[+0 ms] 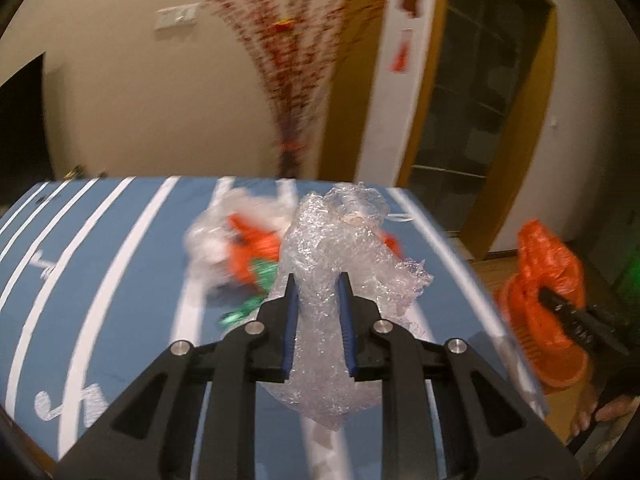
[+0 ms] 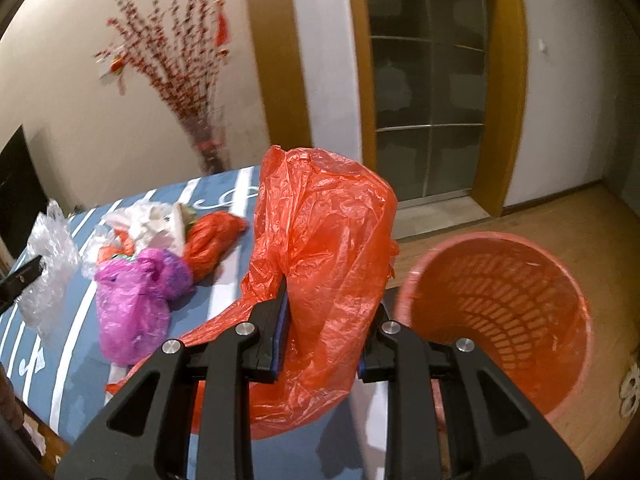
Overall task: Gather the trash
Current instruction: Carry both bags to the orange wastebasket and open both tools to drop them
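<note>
My left gripper (image 1: 317, 280) is shut on a crumpled wad of clear bubble wrap (image 1: 340, 248) held above the blue striped table (image 1: 100, 264). The wrap also shows in the right wrist view (image 2: 50, 264). My right gripper (image 2: 332, 288) is shut on a red plastic bag (image 2: 324, 240), held near the table's right edge beside the red mesh basket (image 2: 500, 312). In the left wrist view the right gripper (image 1: 560, 304) holds the red bag (image 1: 548, 256) over the basket (image 1: 536, 344). A pile of trash lies on the table: a pink bag (image 2: 132, 300), an orange net (image 2: 212, 236), white wrappers (image 2: 148, 220).
The basket stands on the wooden floor (image 2: 560, 216) right of the table. A dark glass door (image 2: 428, 80) with a yellow frame is behind. A vase of red branches (image 2: 188, 80) stands by the wall past the table's far edge.
</note>
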